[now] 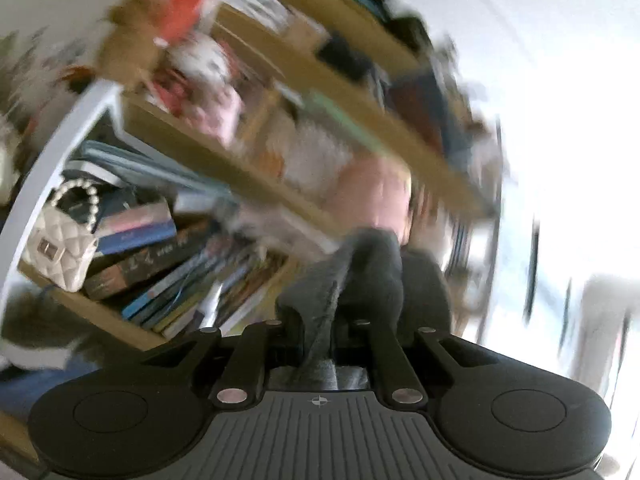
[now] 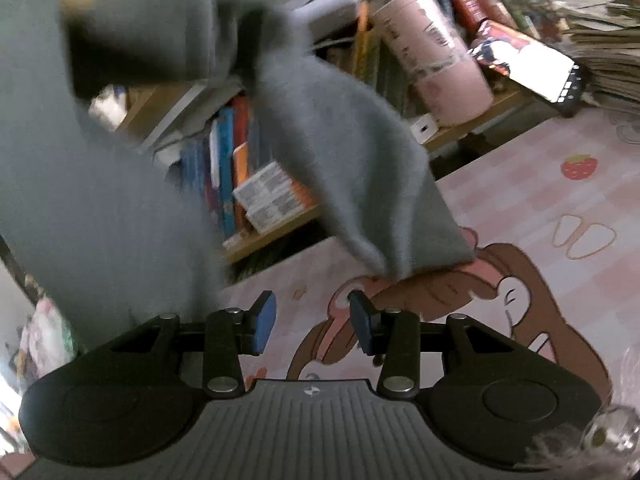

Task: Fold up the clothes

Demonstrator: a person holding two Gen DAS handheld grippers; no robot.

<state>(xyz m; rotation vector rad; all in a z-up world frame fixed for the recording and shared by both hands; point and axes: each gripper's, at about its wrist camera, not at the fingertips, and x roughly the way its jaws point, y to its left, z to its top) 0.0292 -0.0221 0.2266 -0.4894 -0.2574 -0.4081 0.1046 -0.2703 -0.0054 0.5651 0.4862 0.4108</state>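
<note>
Each unit has a black body with a ribbed grey centre plate bearing a small crosshair mark, two round side housings, and silver pivot screws. The right tongs [image 2: 312, 326] carry blue pads [image 2: 264, 322]; the left tongs [image 1: 320, 320] share the same black linkage.

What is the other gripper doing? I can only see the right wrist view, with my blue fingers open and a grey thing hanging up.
Observer: The left gripper is shut on that grey garment, pinching the cloth between its fingers.
Operator: Is it pointing down at the pink table like mine?
Observer: No, it points up at a wooden bookshelf; no table shows there.
Operator: Anything fun on the shelf?
Observer: A quilted cream handbag with a pearl handle sits beside stacked books.
</note>
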